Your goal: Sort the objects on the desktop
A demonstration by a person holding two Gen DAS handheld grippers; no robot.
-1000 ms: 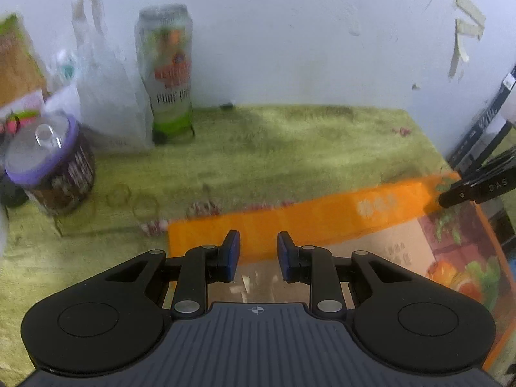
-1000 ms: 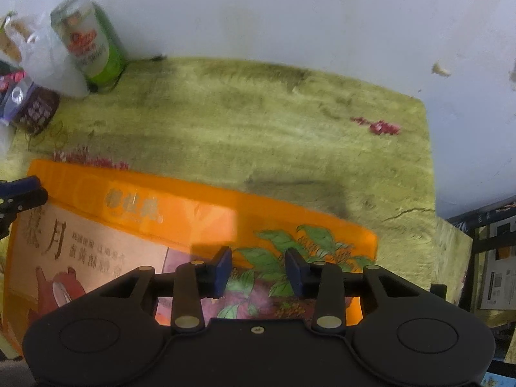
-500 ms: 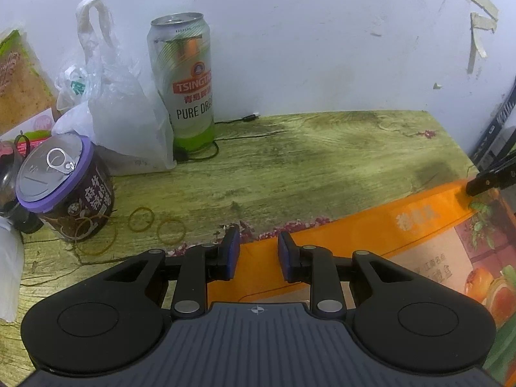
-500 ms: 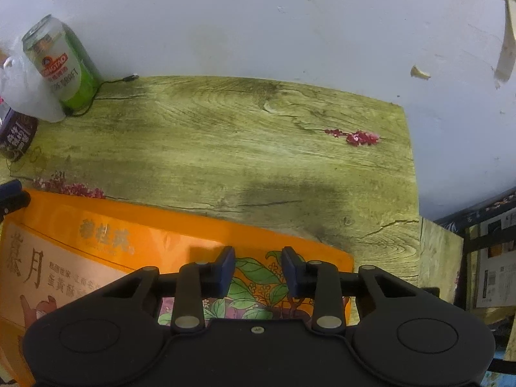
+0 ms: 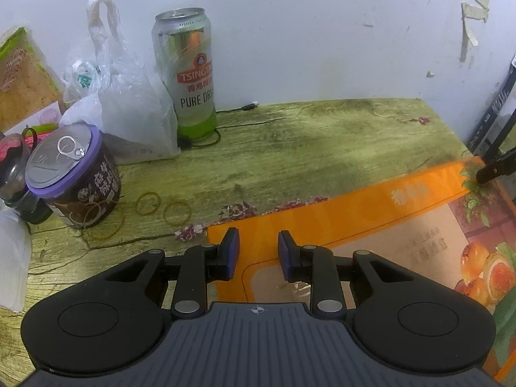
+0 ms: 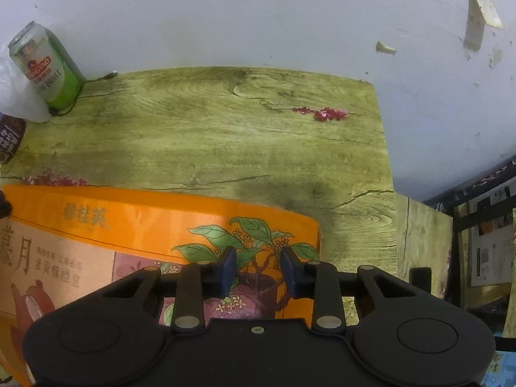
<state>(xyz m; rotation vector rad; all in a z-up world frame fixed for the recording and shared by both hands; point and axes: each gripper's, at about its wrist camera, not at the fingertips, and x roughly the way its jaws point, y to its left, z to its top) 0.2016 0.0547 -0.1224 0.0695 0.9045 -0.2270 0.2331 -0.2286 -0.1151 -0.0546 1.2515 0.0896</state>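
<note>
Step in hand: looks like the big orange gift box (image 5: 380,213) is getting carried or set down with both hands, one hand-held gripper per end.
Left hand-held gripper (image 5: 258,253): jaws drawn in about as far as they go, sitting at the box's left corner. I can't tell if the pads actually pinch an edge (the rim is hidden under the fingers).
Right hand-held gripper (image 6: 258,269): jaws have just been closing and are now close together, over the box's right corner with the flower print. Same story, grip not visible.
Where the box is: on the near part of the table (image 6: 225,135), flat, lid face up.
Long axis: runs left to right across the table, roughly parallel to the back wall; printed text reads toward the person.
Neighbours: beer can (image 5: 185,71), plastic bag (image 5: 125,109) and purple-lidded tin (image 5: 71,177) are at the back left, well apart from the box.
Next move, my guess: both ends need to go together and level, or the box will twist.
</note>
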